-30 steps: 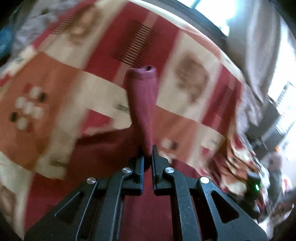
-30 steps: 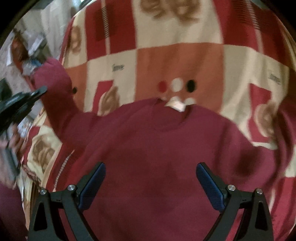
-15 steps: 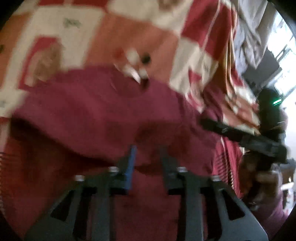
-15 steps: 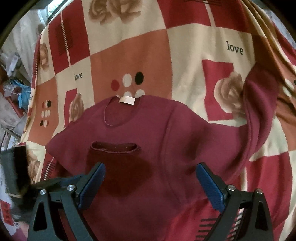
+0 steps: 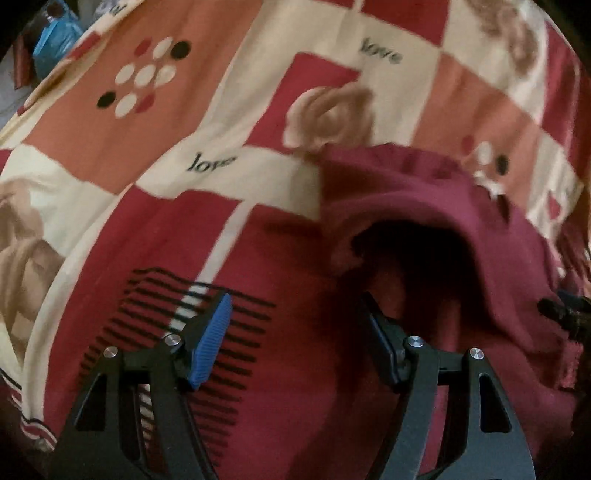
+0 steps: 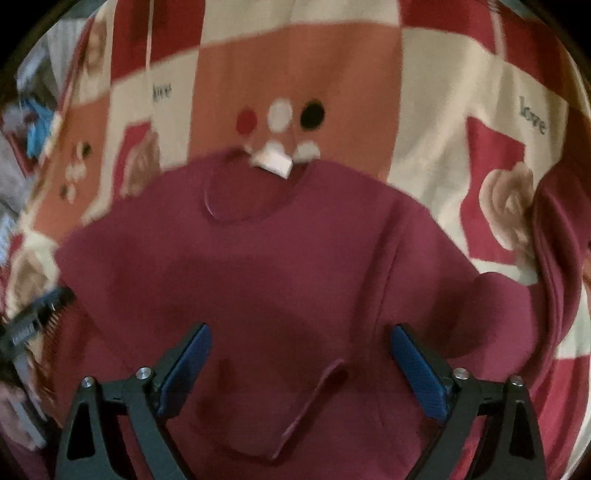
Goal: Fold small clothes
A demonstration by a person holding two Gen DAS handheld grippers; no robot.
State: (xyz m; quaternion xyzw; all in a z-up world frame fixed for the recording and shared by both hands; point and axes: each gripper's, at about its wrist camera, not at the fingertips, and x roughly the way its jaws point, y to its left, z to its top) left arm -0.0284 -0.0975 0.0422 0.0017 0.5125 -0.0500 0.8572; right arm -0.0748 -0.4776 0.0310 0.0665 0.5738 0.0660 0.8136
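A maroon sweater [image 6: 277, 258] lies flat on a patterned blanket [image 6: 295, 66], its white neck label [image 6: 271, 160] at the far side. One sleeve is folded over the body, and its cuff [image 6: 314, 398] lies just below my right gripper [image 6: 301, 365]. That gripper hovers over the chest with jaws wide but closing, the pads touching nothing. The other sleeve [image 6: 554, 240] trails off to the right. My left gripper [image 5: 295, 332] is opening above the sweater's [image 5: 461, 295] left edge, with nothing between its pads. Its tip [image 6: 33, 317] shows in the right wrist view.
The red, cream and orange blanket [image 5: 221, 110] covers the whole surface. A blue packet [image 5: 55, 33] and other clutter [image 6: 33, 140] lie past its left edge. A hand [image 6: 14, 413] shows at the lower left of the right wrist view.
My left gripper let go of the sleeve, which now lies folded across the body, then swung down to the sweater's left edge. My right gripper sank closer to the chest.
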